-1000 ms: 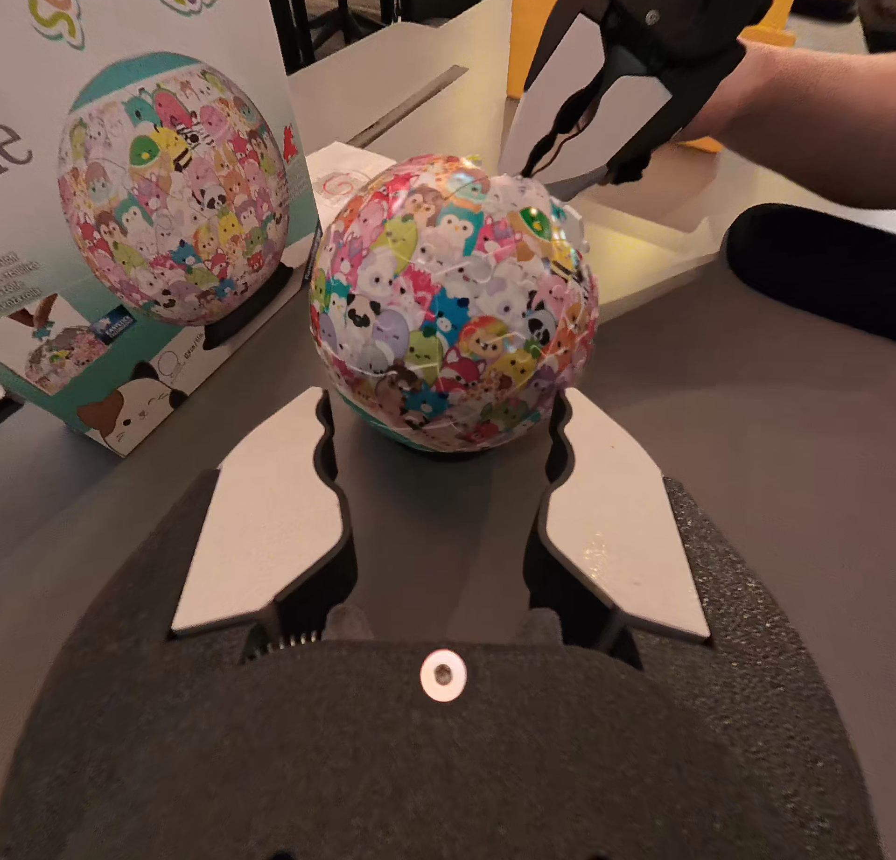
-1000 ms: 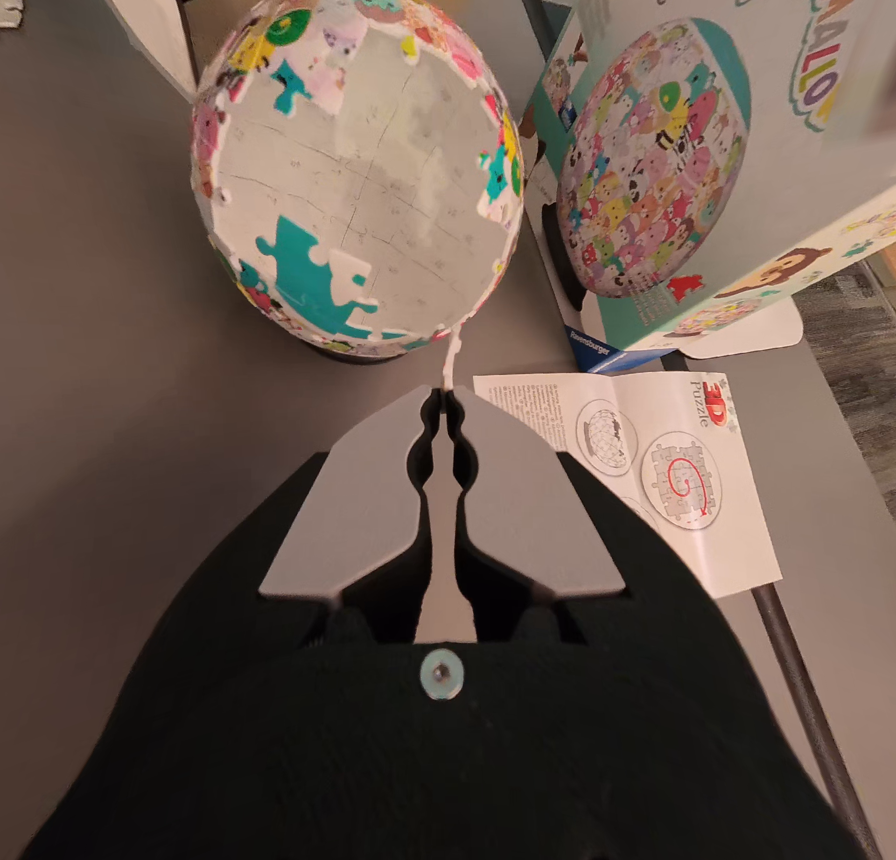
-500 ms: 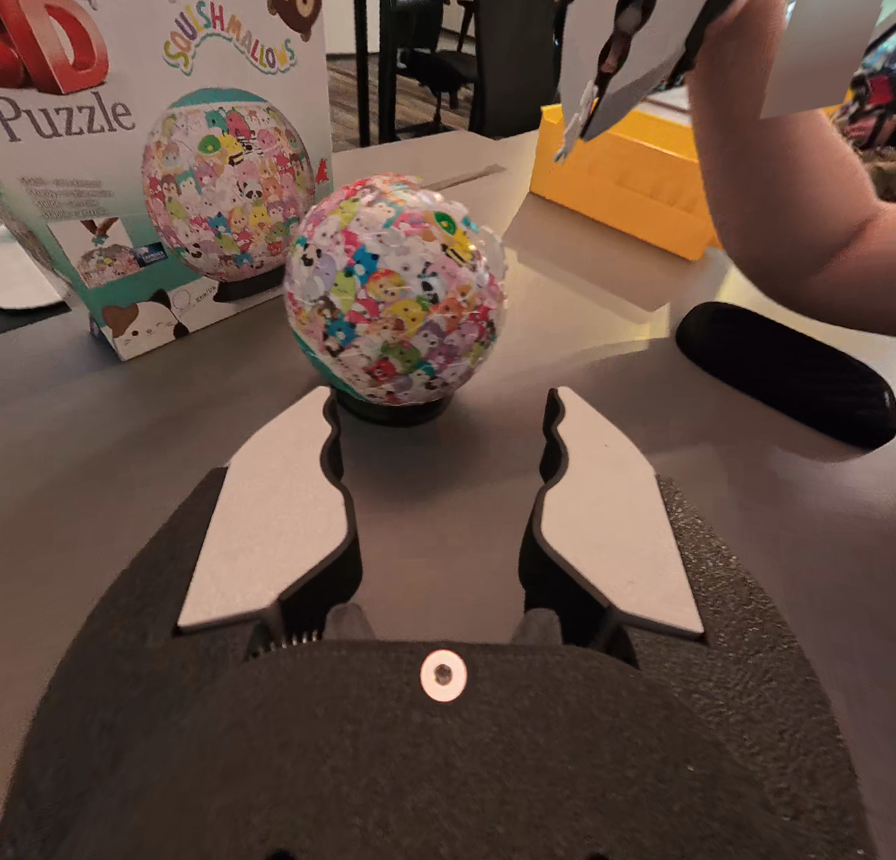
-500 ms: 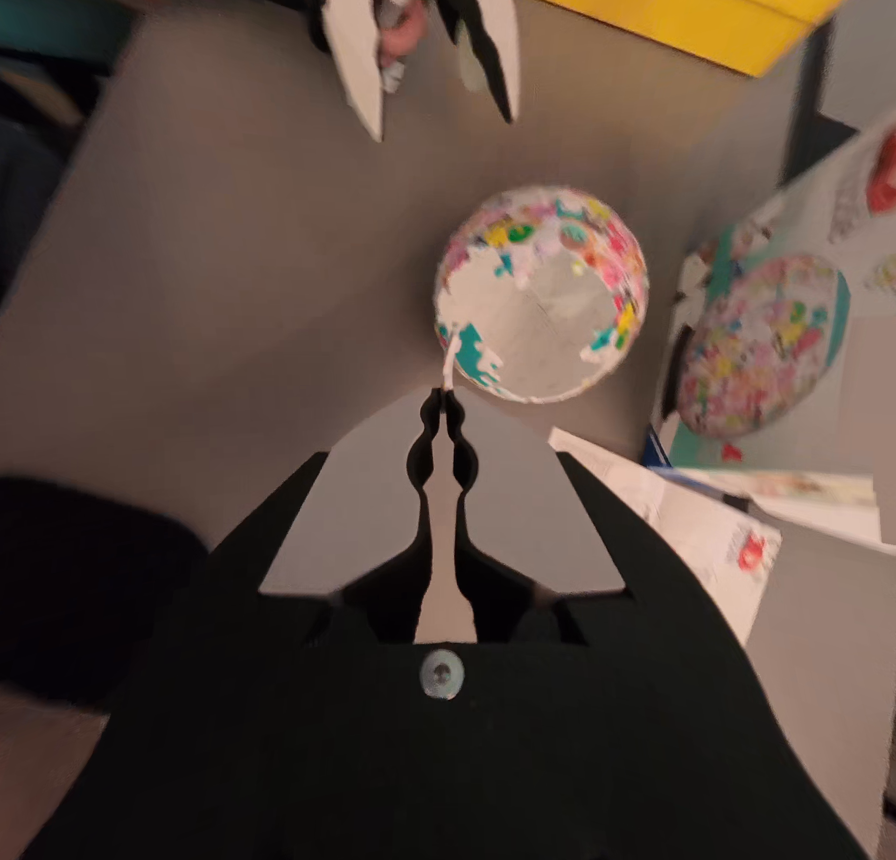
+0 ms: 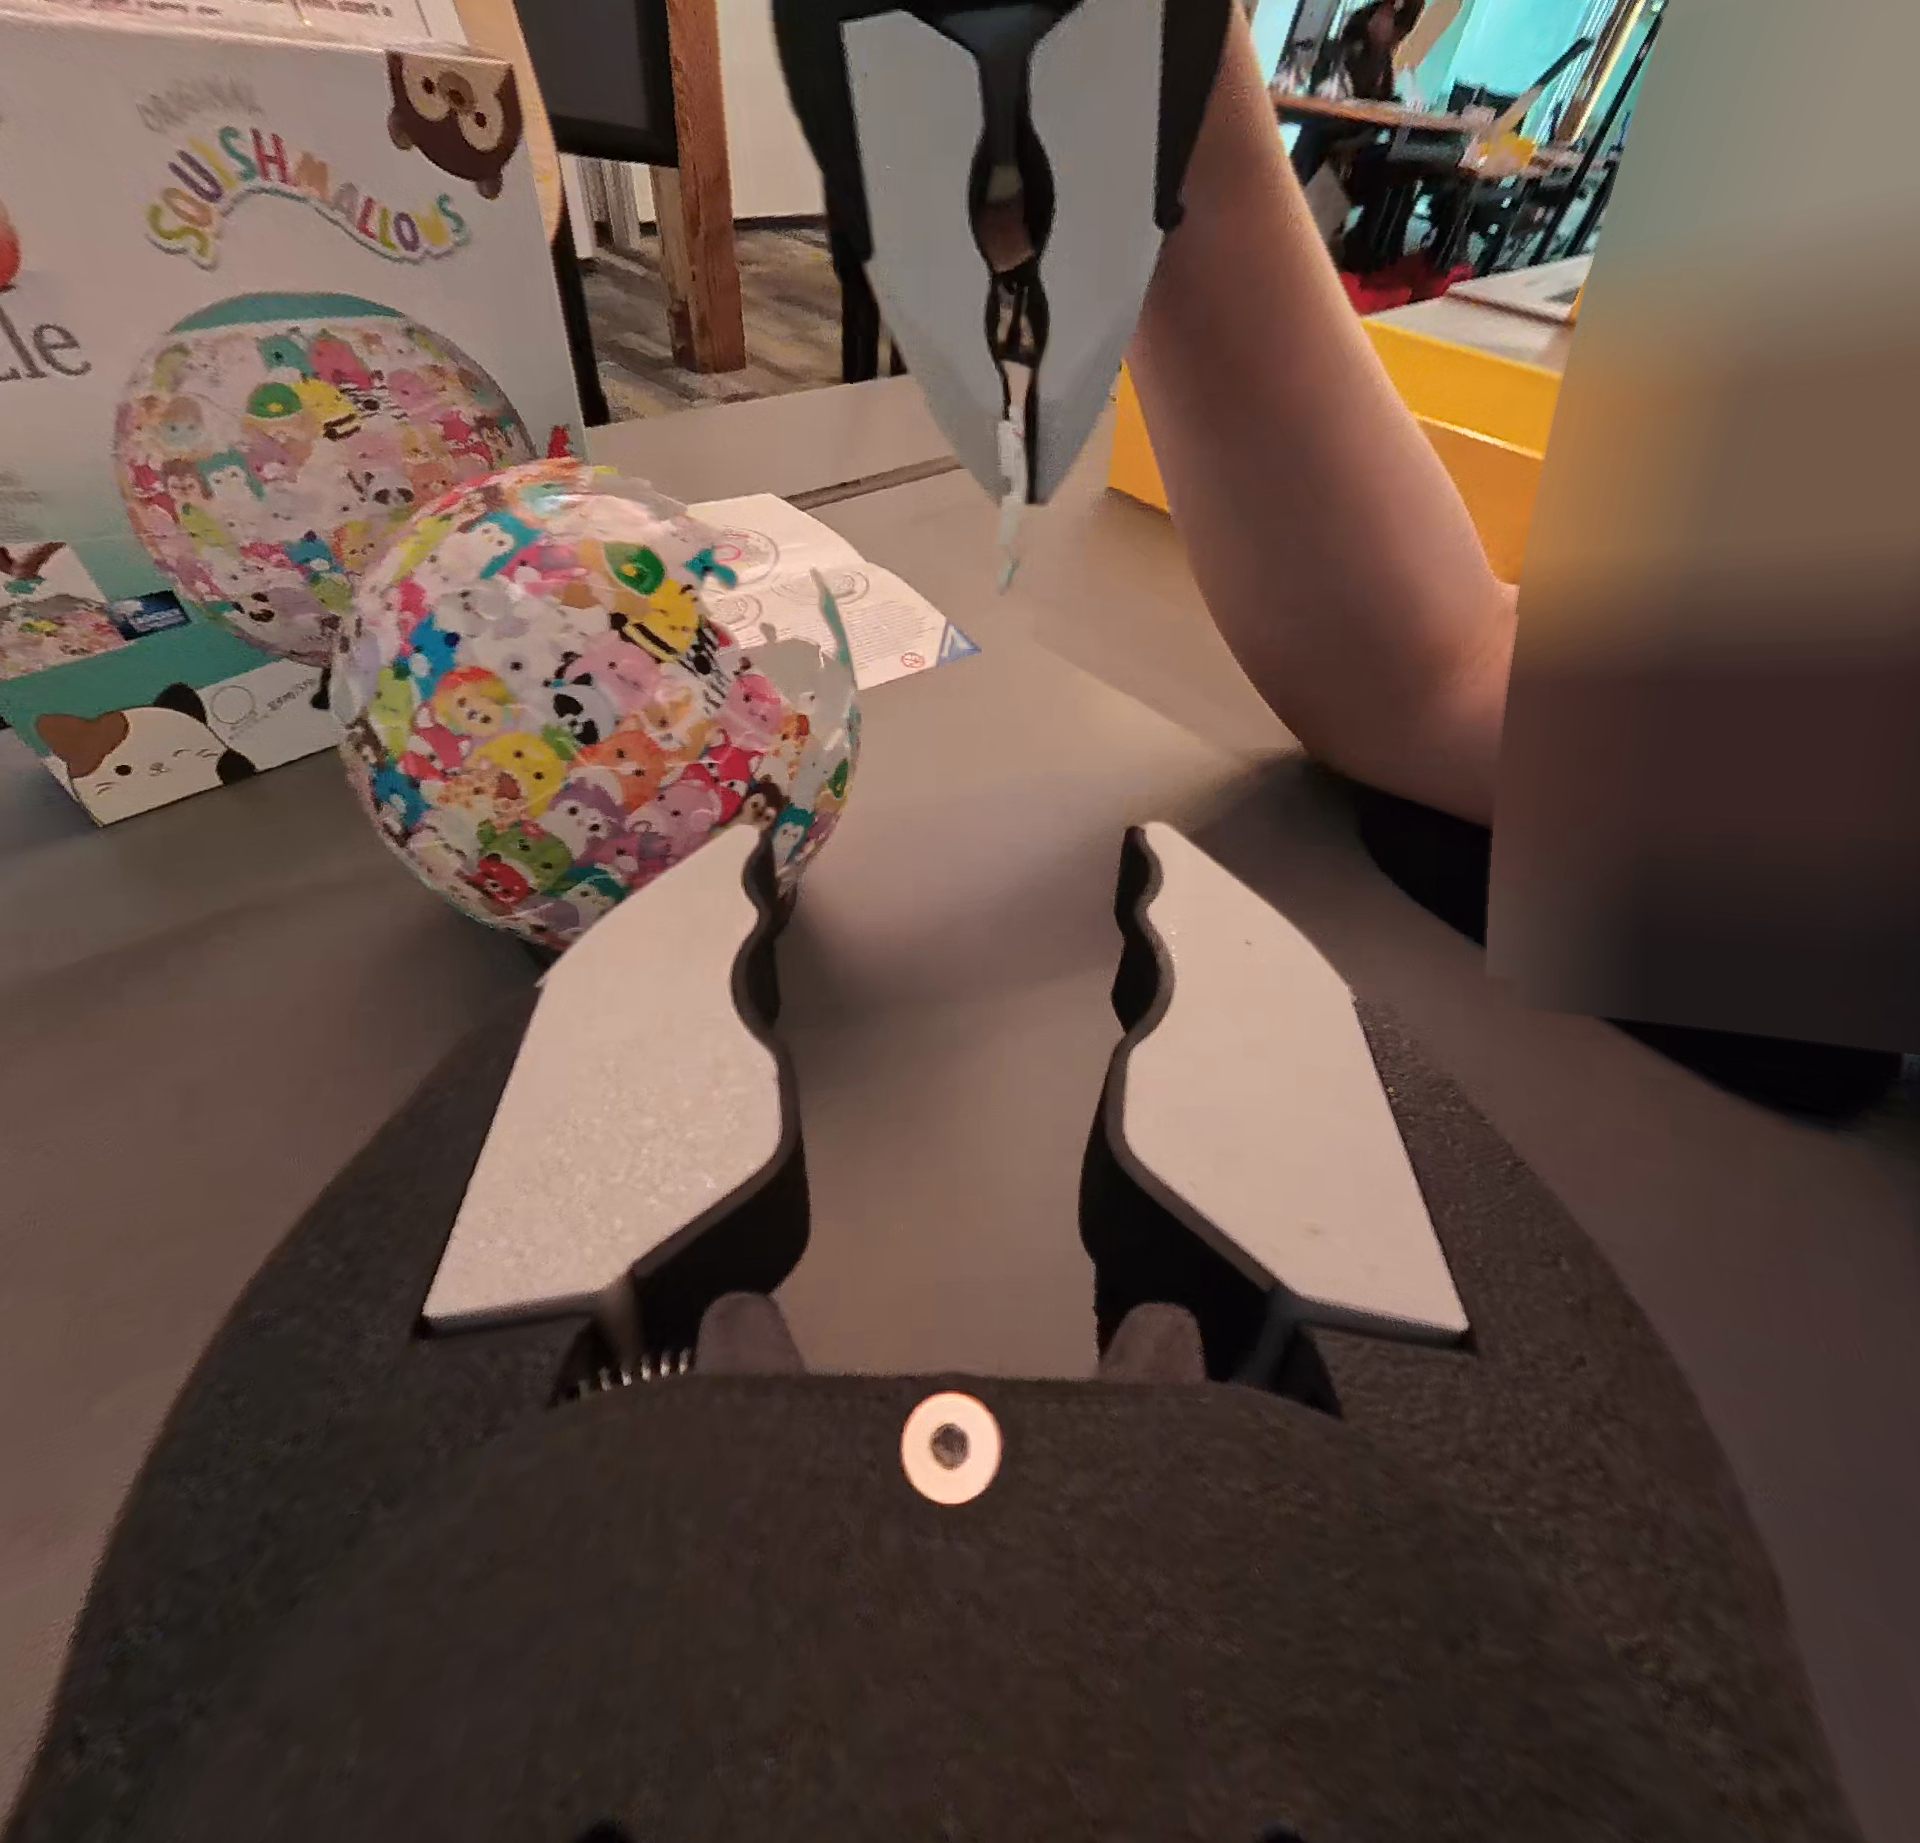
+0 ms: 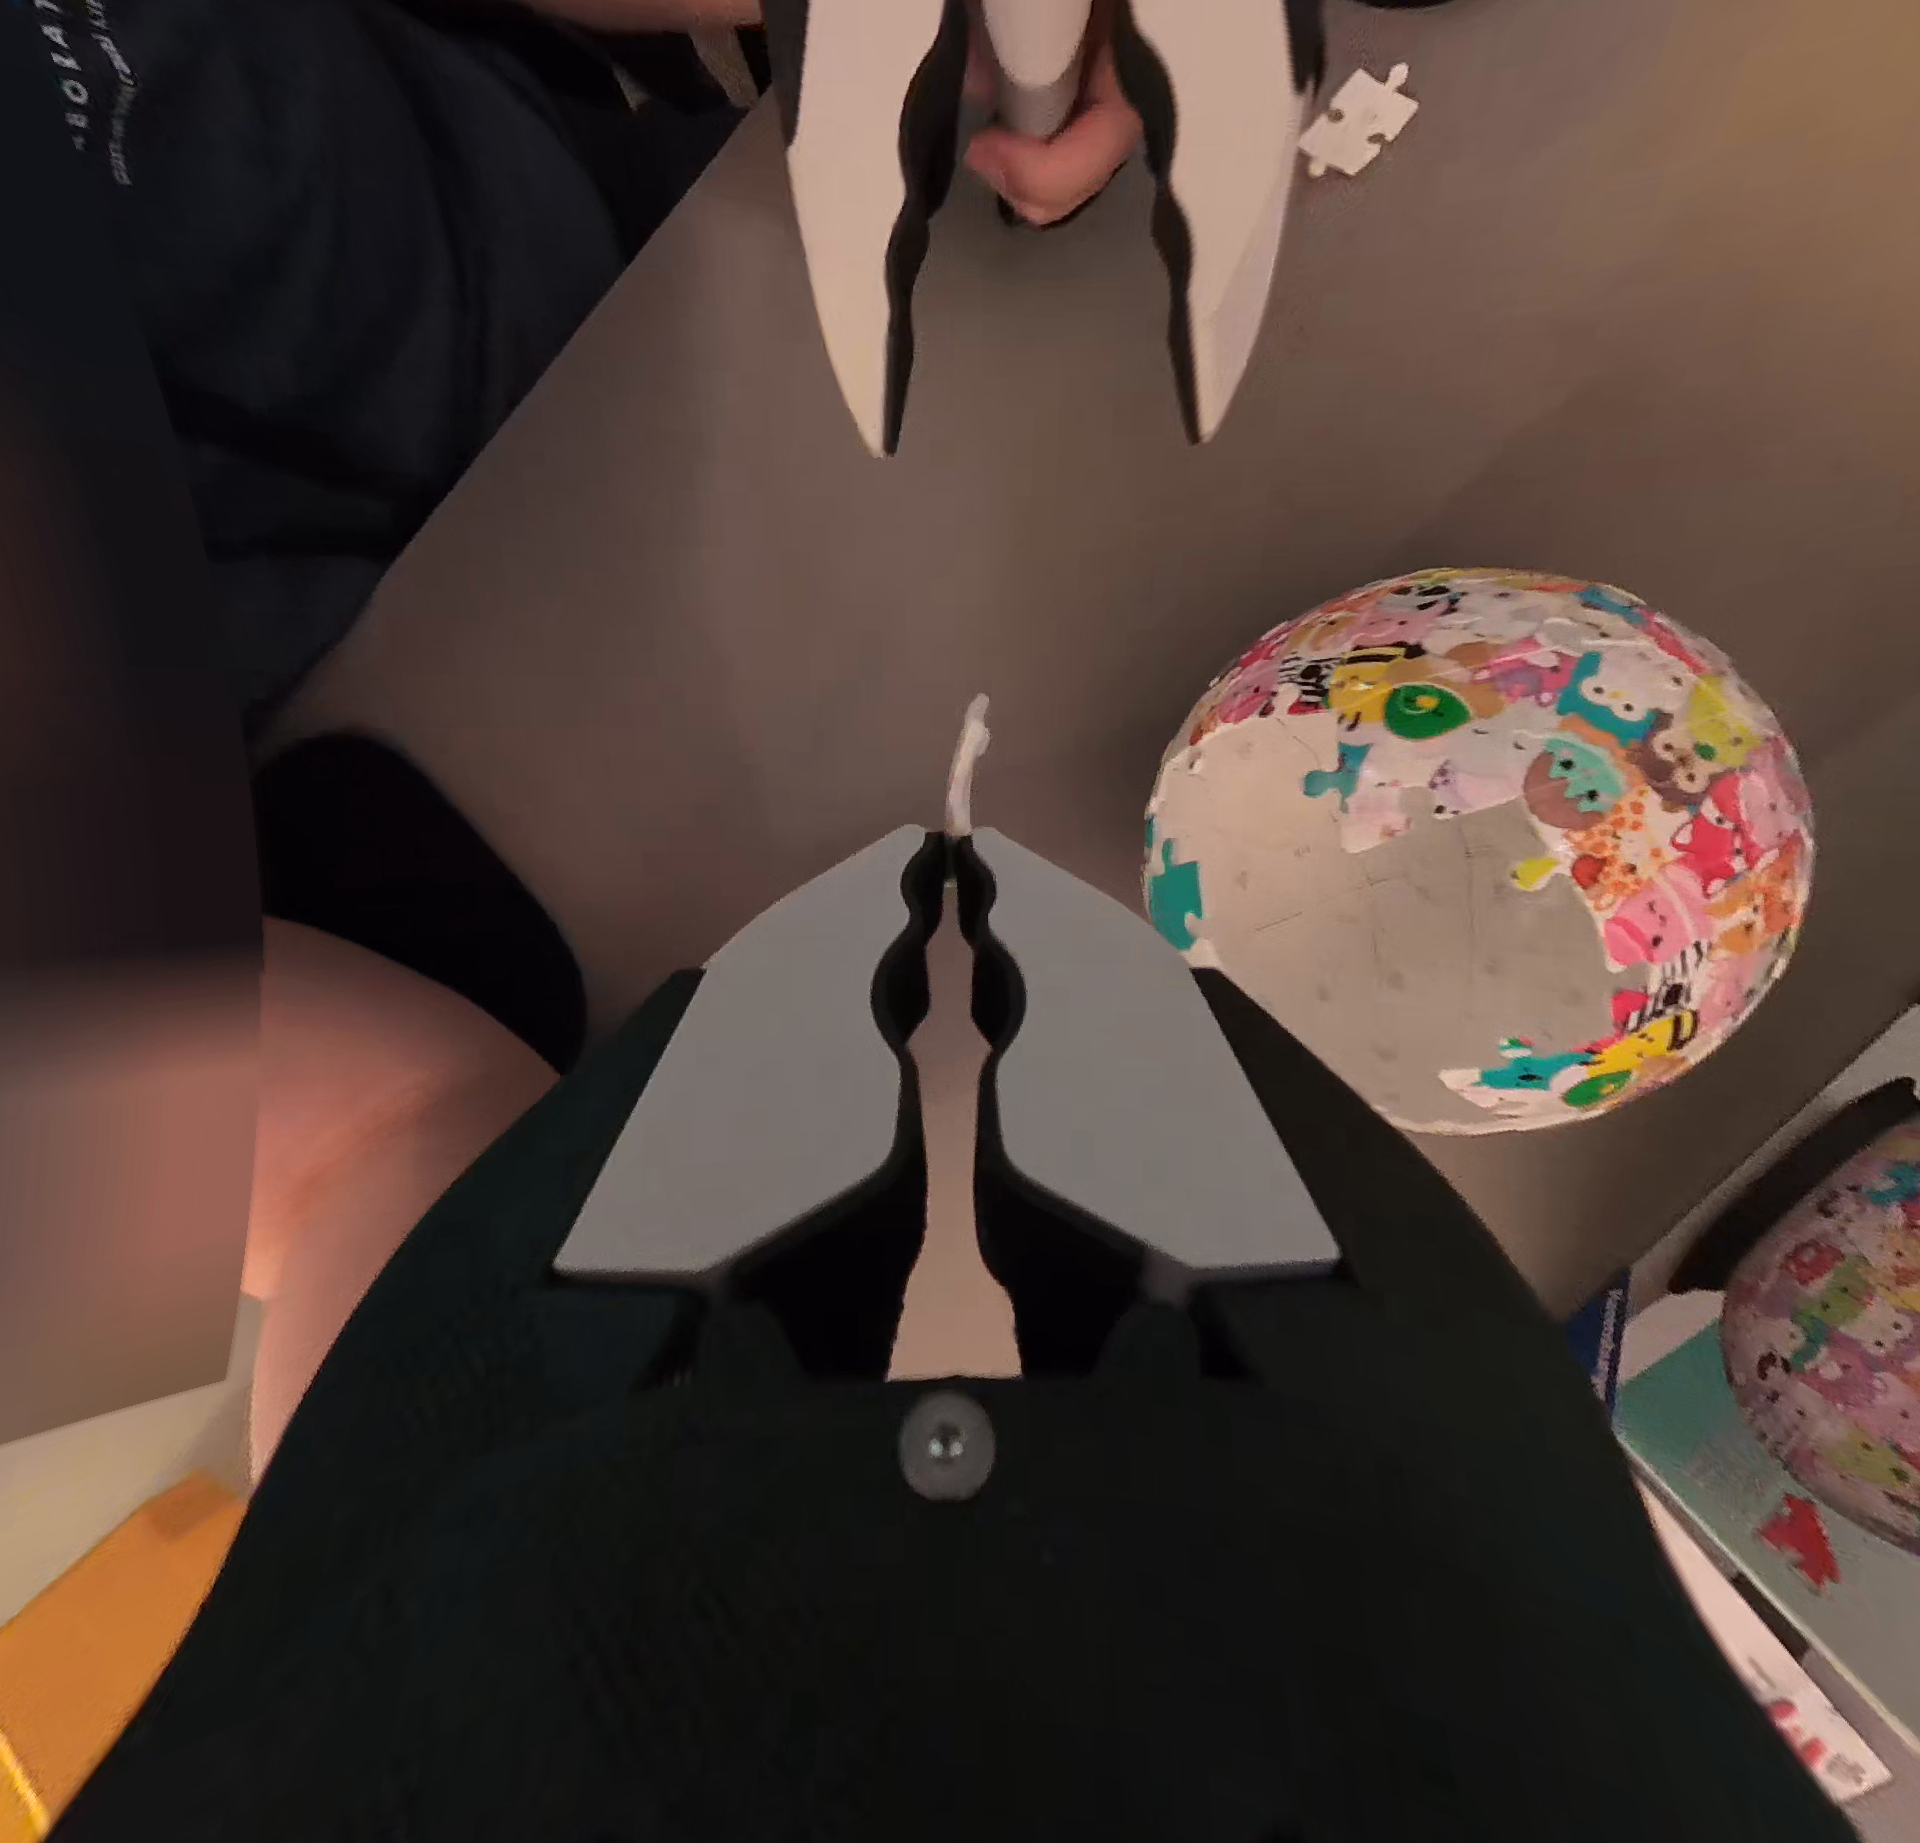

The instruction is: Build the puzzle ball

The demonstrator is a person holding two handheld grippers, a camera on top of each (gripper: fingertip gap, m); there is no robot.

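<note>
Half the puzzle ball (image 6: pixel 1475 848) sits unfinished at three o'clock of the right gripper (image 6: pixel 951 837), bare shell showing; that gripper pinches a puzzle piece (image 6: pixel 966 765) edge-on, its print hidden; left gripper (image 5: pixel 940 858) gapes empty over bare table (image 5: pixel 987 713).

Puzzle ball (image 6: pixel 1486 848) sits at three o'clock on the grey table, colourful cartoon pieces over its far side, a bare grey patch facing near. One thin puzzle piece (image 6: pixel 964 770) stands edge-on, pinched, dead centre. A loose white piece (image 6: pixel 1356 120) lies at one o'clock.
</note>
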